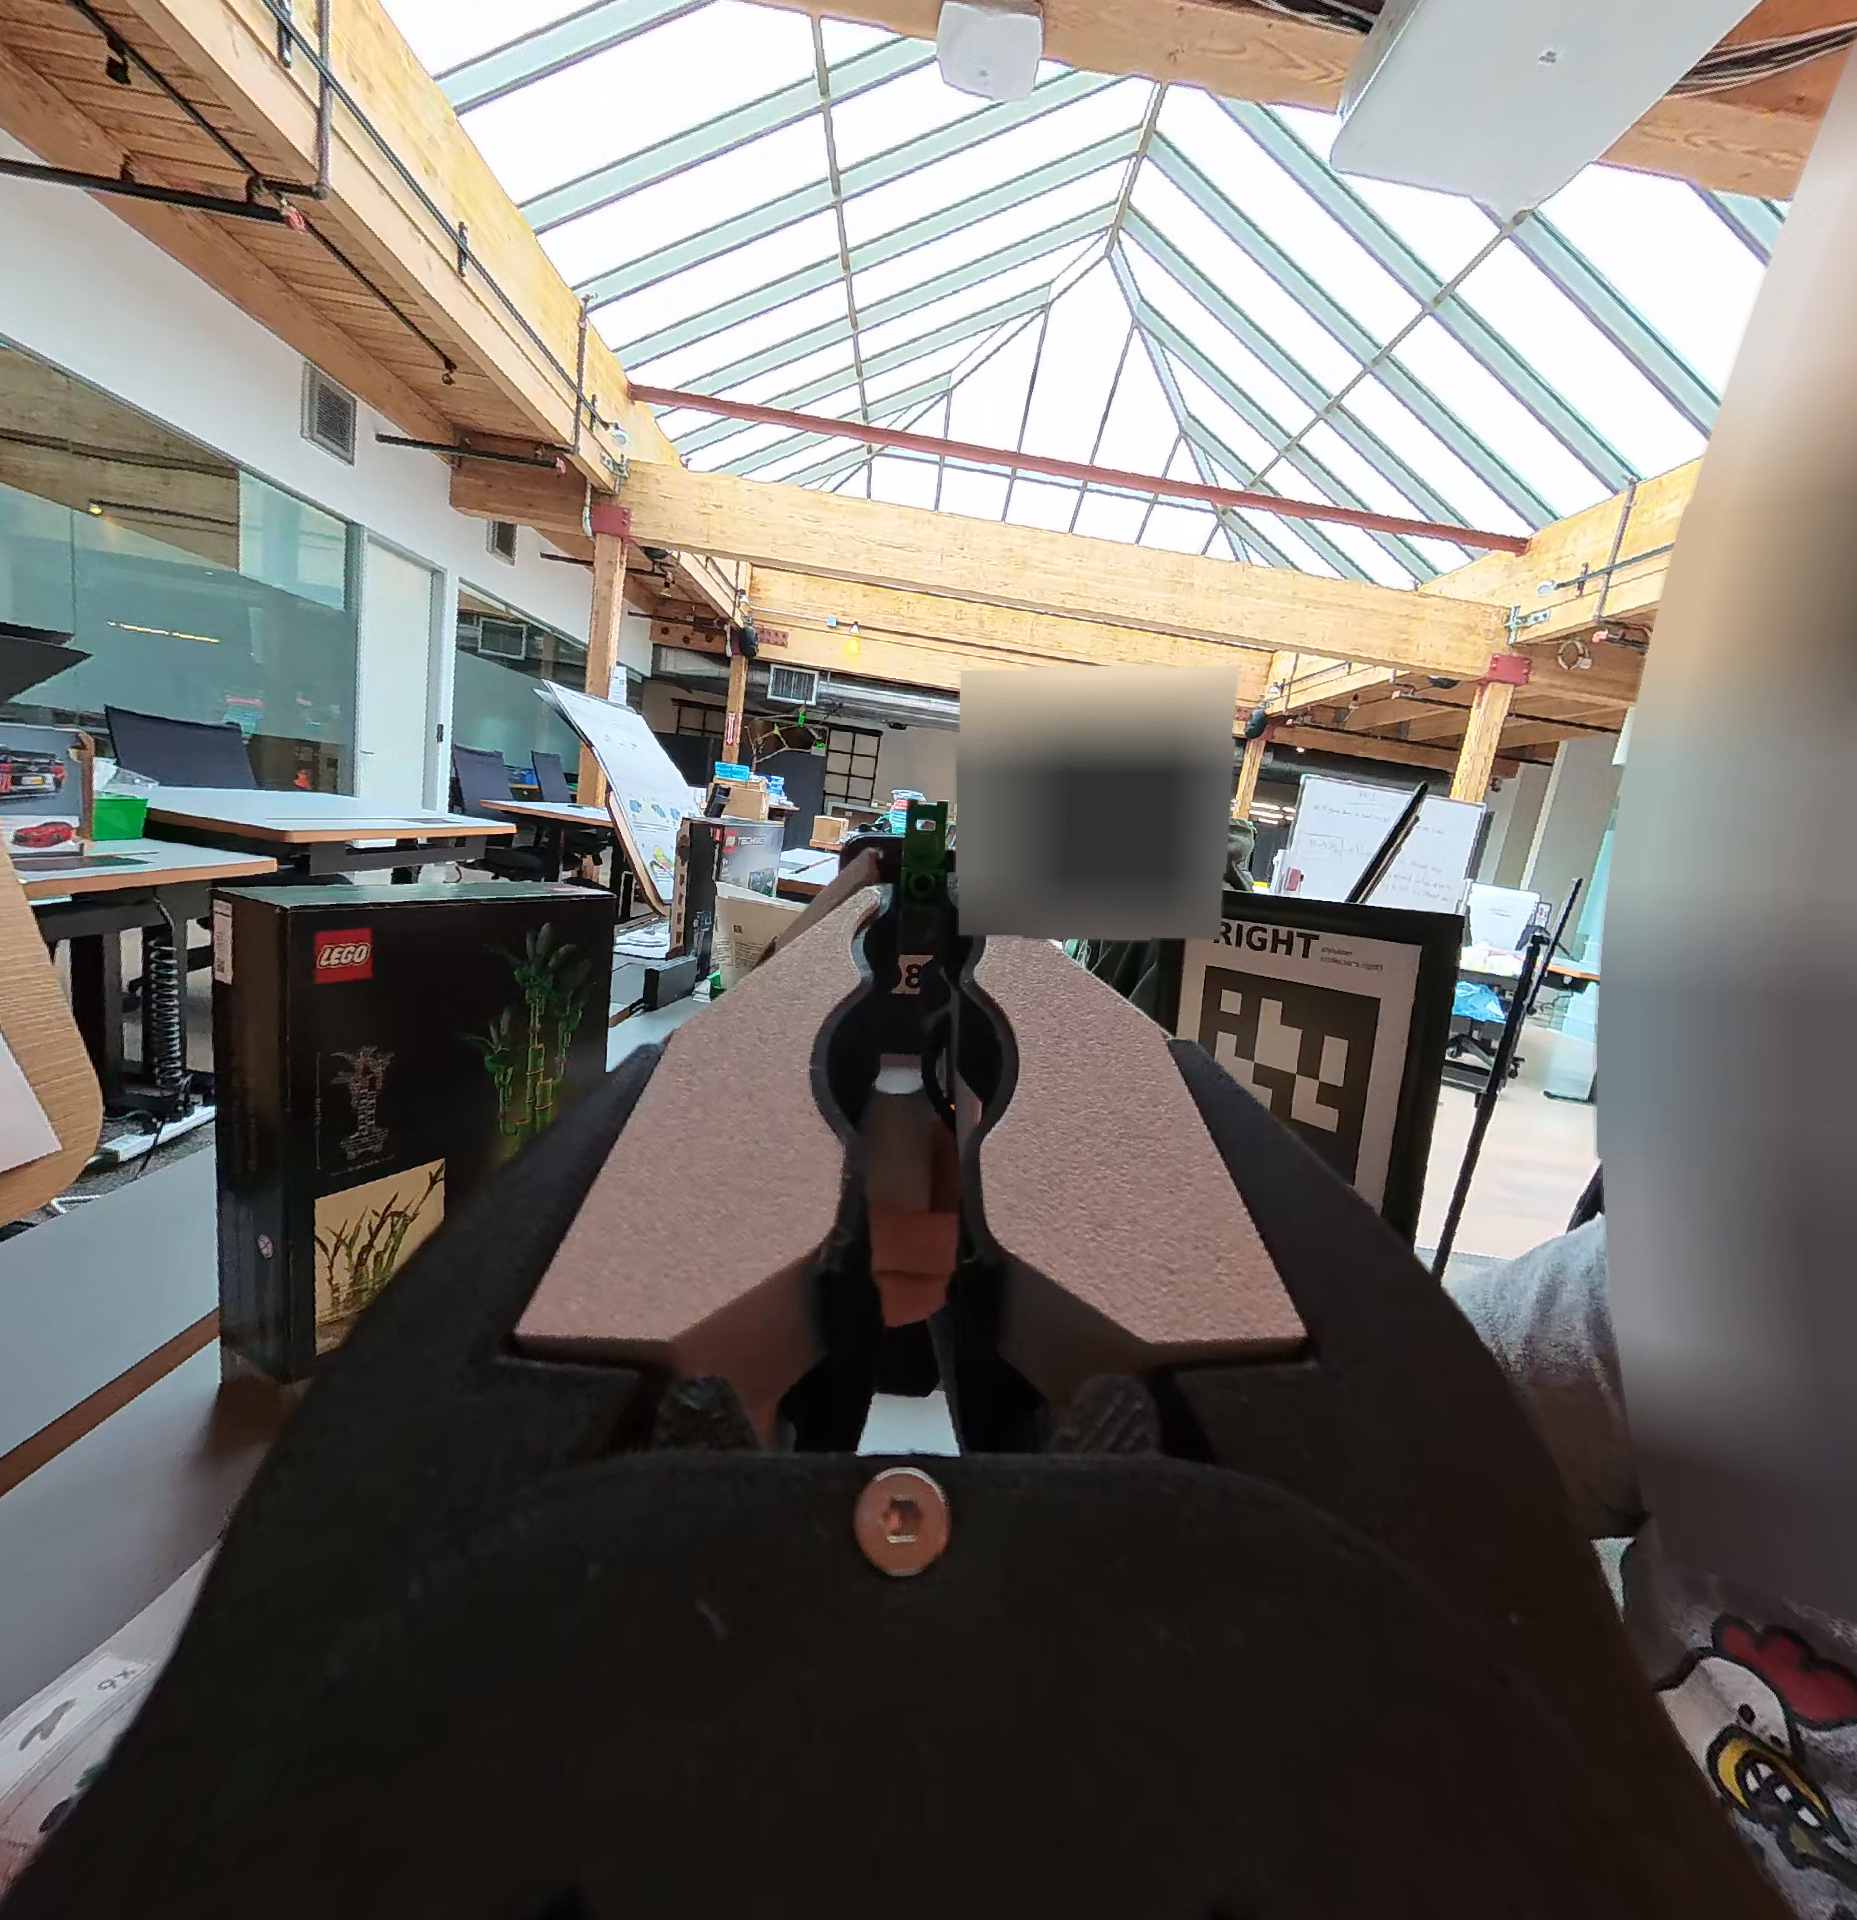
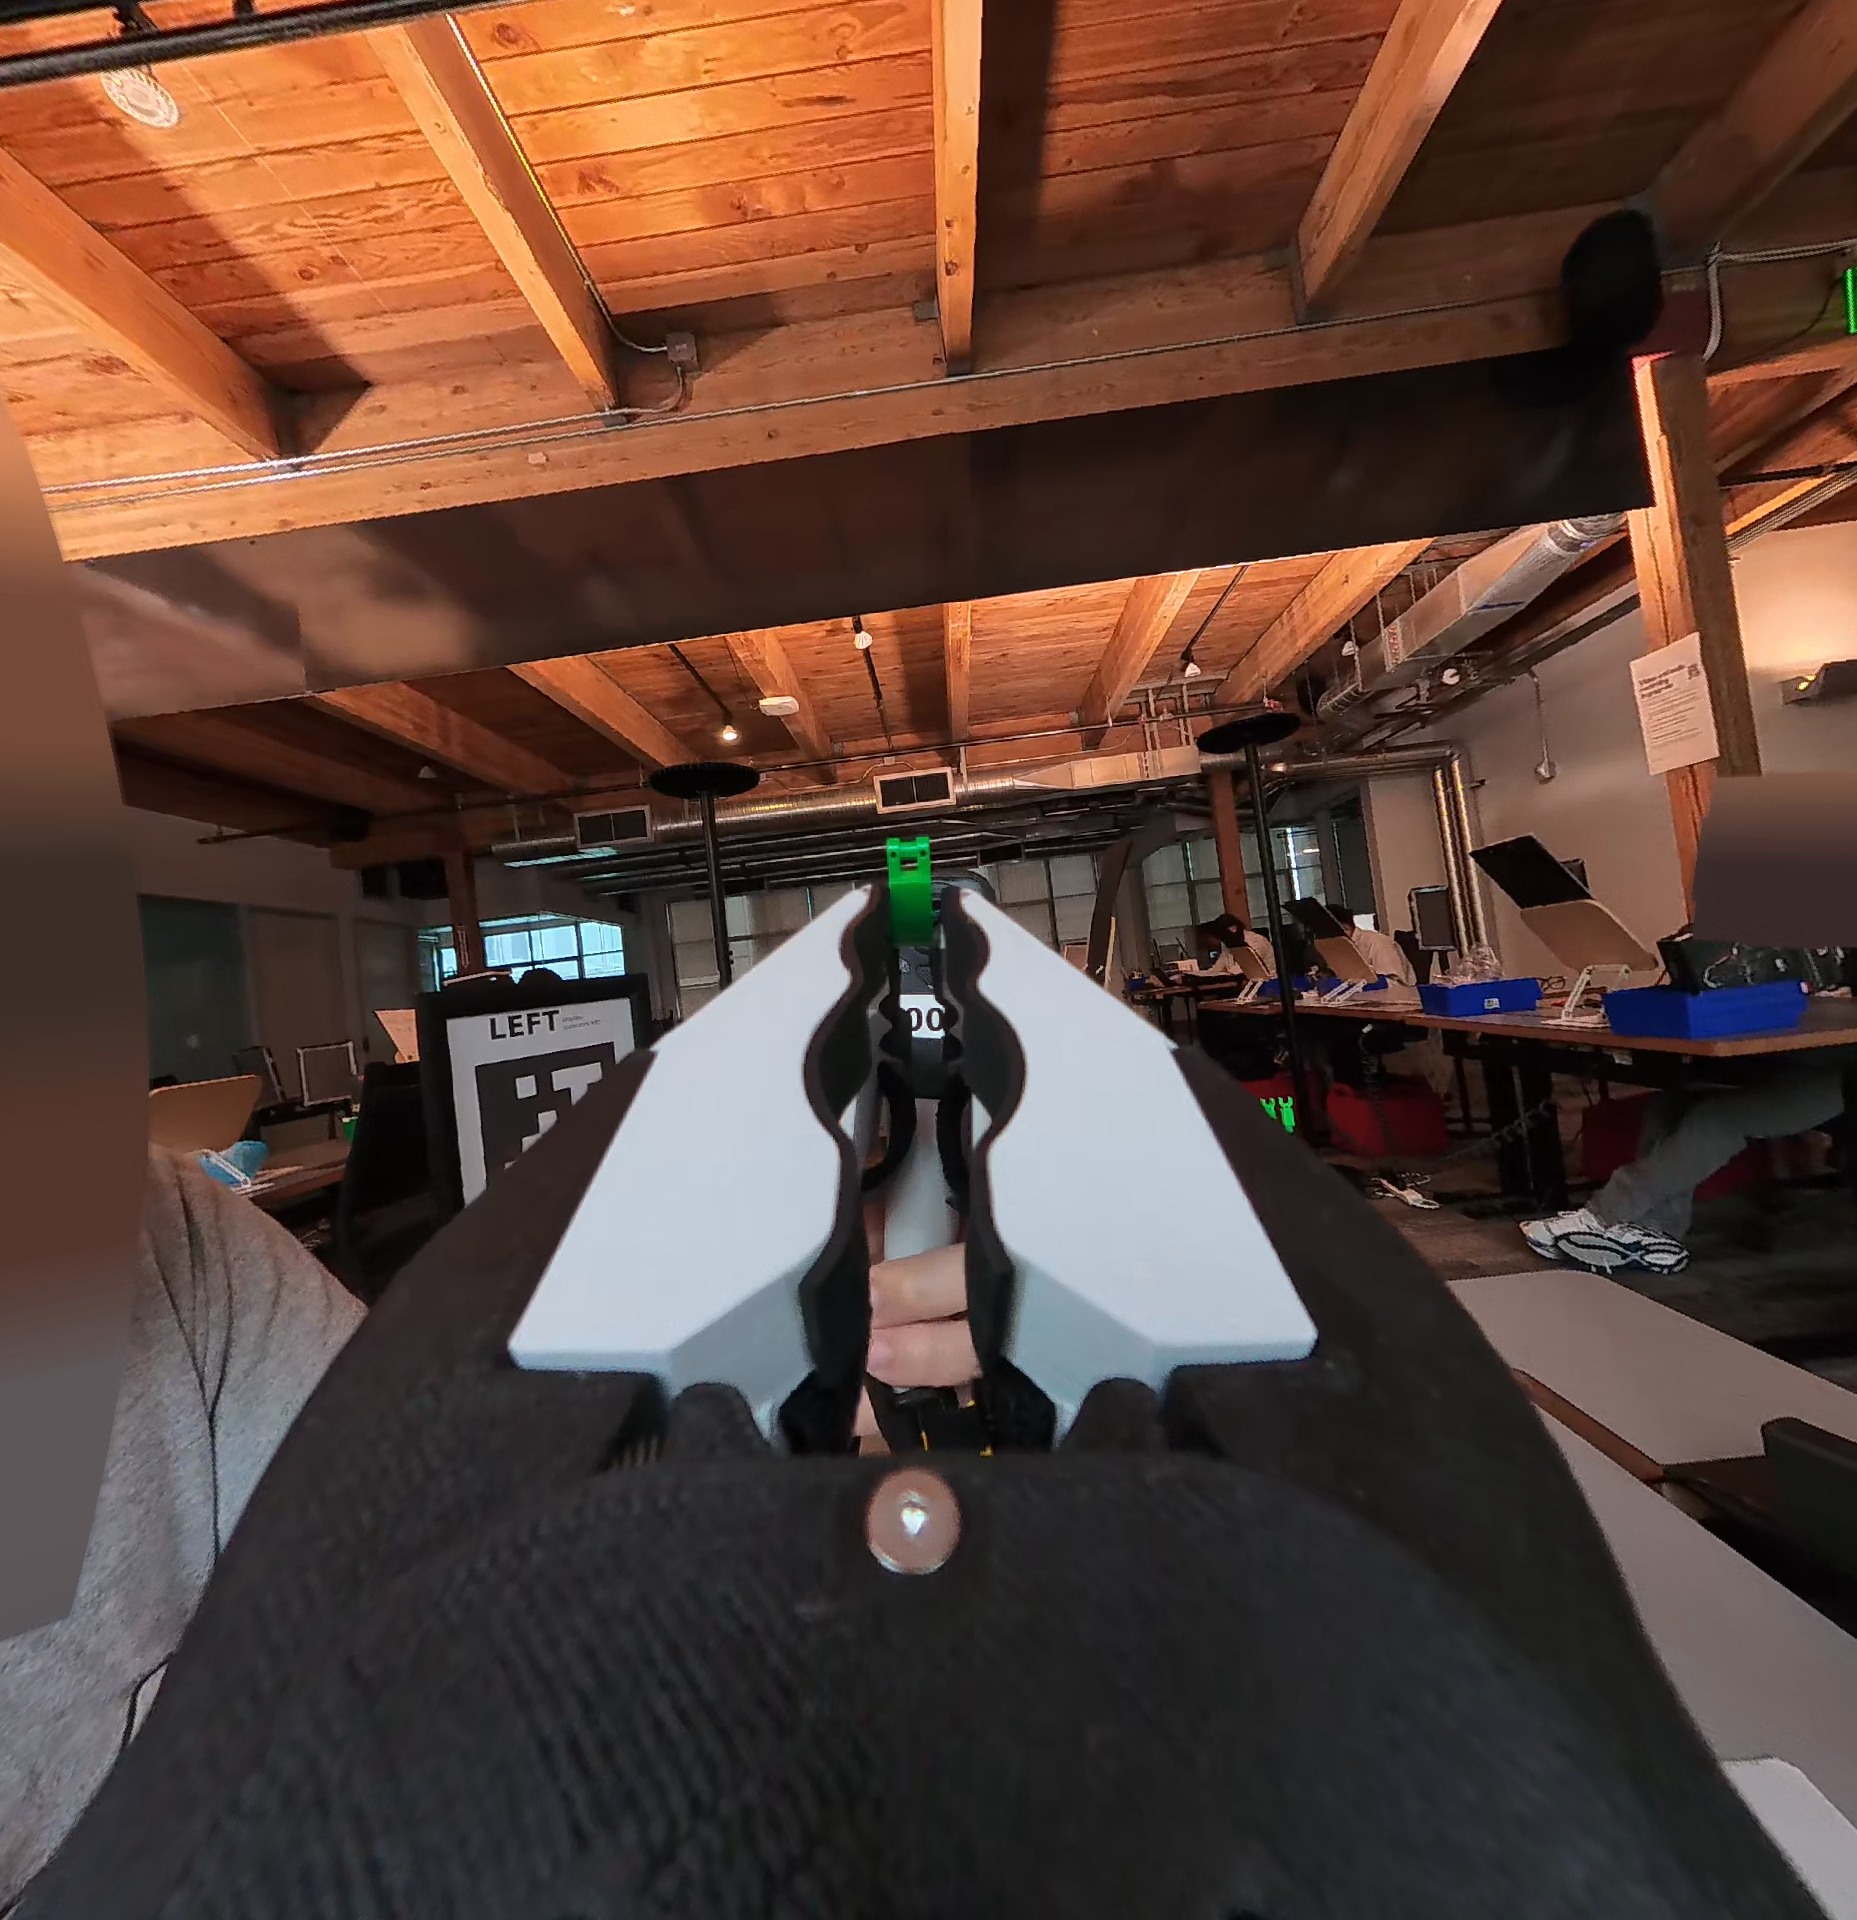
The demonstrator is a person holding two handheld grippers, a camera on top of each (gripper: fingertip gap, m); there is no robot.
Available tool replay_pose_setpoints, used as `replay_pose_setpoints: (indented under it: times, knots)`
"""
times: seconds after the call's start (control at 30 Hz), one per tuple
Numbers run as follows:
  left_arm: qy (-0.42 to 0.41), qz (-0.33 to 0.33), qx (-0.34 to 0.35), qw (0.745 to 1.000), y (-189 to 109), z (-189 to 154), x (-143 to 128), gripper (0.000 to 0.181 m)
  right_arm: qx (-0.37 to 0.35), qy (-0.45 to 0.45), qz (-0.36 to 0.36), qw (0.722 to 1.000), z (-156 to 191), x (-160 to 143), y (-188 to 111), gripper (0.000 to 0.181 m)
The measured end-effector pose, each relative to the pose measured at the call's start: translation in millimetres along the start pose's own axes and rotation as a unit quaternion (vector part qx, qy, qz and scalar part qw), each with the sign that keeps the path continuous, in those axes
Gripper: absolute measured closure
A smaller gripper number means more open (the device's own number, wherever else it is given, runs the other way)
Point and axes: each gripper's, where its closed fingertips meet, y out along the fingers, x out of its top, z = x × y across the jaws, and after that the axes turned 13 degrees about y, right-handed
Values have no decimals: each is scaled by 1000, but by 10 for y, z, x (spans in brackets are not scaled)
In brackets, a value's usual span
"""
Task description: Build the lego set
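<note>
Pinkish-brown left gripper (image 1: 922, 883) is pinching a green lego piece (image 1: 923, 844) at frame ctr; black lego box (image 1: 404, 1122) is standing beyond, centre-left. White right gripper (image 2: 911, 914) is clamping a green lego part (image 2: 908, 894) at ctr, w/ blue bins (image 2: 1698, 1008) sitting far right.

Skylight (image 1: 1059, 260), wood beams (image 2: 799, 436), desks (image 1: 321, 831), blue bins (image 2: 1698, 1008)

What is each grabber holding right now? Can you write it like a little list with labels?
Left gripper: brown-fingered gripper, shut on a small dark green lego piece at its tips
Right gripper: white-fingered gripper, shut on a small bright green lego piece
Pointing: both raised, facing each other
Nearby: black lego box with bamboo pictures, standing left of the left gripper
</note>
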Motion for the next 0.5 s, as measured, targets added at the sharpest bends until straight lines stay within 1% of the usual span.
replay_pose_setpoints:
  times: [0.03, 0.37, 0.4, 0.43, 0.47, 0.5]
  knots:
    - [-1, 1, 0, 1000, -1, 6, -5, 176, 1, -1, 2, 1000, 2, -1, -2, 176]
    - [-4, 10, -5, 1000, 5, 9, -30, 175, -6, -17, 12, 1000, -4, 2, -17, 176]
    - [-4, 21, -5, 1000, 3, 23, -52, 169, -10, -19, 1, 1000, -20, 50, -42, 176]
    - [0, 42, -1, 999, -9, 50, -87, 156, -14, -18, -10, 1000, -45, 123, -85, 176]
    - [13, 73, 6, 997, -37, 84, -136, 148, -22, -18, -19, 999, -93, 212, -152, 176]
    - [34, 111, 9, 993, -81, 99, -203, 145, -39, -21, -27, 999, -166, 316, -243, 176]
